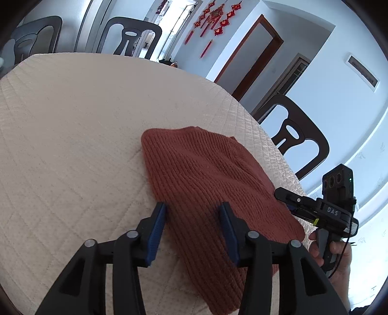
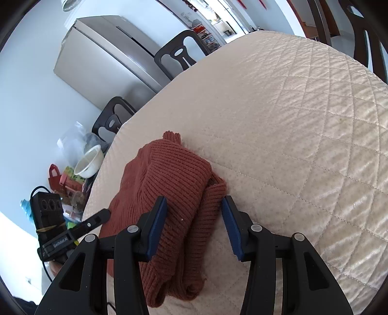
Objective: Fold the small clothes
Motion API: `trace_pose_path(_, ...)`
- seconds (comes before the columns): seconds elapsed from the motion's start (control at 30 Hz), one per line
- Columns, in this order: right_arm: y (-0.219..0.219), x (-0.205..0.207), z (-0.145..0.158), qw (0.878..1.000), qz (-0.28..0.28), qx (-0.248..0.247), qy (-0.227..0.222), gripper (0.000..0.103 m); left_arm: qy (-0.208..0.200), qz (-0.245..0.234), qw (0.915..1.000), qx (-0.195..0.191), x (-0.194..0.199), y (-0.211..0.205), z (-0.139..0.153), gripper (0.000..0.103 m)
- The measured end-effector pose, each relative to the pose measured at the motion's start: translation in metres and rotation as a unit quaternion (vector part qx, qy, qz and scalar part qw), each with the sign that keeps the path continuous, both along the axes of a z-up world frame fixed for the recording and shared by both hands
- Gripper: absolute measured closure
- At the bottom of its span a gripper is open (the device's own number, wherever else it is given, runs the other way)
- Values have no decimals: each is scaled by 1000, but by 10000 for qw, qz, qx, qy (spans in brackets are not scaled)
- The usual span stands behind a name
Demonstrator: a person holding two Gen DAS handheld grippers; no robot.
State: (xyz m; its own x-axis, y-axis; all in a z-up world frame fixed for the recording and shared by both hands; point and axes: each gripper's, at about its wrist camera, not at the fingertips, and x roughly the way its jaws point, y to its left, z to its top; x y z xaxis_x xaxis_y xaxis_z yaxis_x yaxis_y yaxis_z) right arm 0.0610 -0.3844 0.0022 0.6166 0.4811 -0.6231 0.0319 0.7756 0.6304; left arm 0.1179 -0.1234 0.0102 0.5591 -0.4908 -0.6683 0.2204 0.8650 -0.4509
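Rust knit sweater (image 1: 208, 184) lies folded on my quilted table (image 1: 72, 135). Left gripper (image 1: 194, 230) and right gripper (image 2: 195, 225) both gape, pads clear; near hem hidden under fingers.

left tool (image 1: 192, 219) jaws apart, right tool (image 2: 194, 214) likewise

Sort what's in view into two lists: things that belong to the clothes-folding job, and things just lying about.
Part of the job:
- rust-red ribbed knit sweater, folded on the cream quilted table cover
- left gripper, jaws open
- right gripper, jaws open

Just lying about:
- dark cut-out-back chairs
- silver refrigerator
- white bowl among floor clutter
- red knotted wall hangings
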Motion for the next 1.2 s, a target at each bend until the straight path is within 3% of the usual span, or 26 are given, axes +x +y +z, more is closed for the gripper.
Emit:
trace_pose_path(0.2,5,-9,-2,9997,217,58,-30,55,113,-39,9999,-121,-12,0,-8,49)
trace_pose_path(0.5,6,0,-3,9998,201,9,-41,57,18,-54,9986,524,-4,-21,-2,45)
trace_pose_path(0.87,9,0,-3,9998,171,-79,-62,65,-48,-22,9966,821,-2,-28,1,43)
trace_pose_path(1.0,15,1,2,9995,258,-165,-112,77,-113,-36,9955,940,-4,-32,4,48)
trace_pose_path(1.2,21,1,8,9987,274,-395,-148,81,-292,-68,9932,1122,-6,-39,11,61)
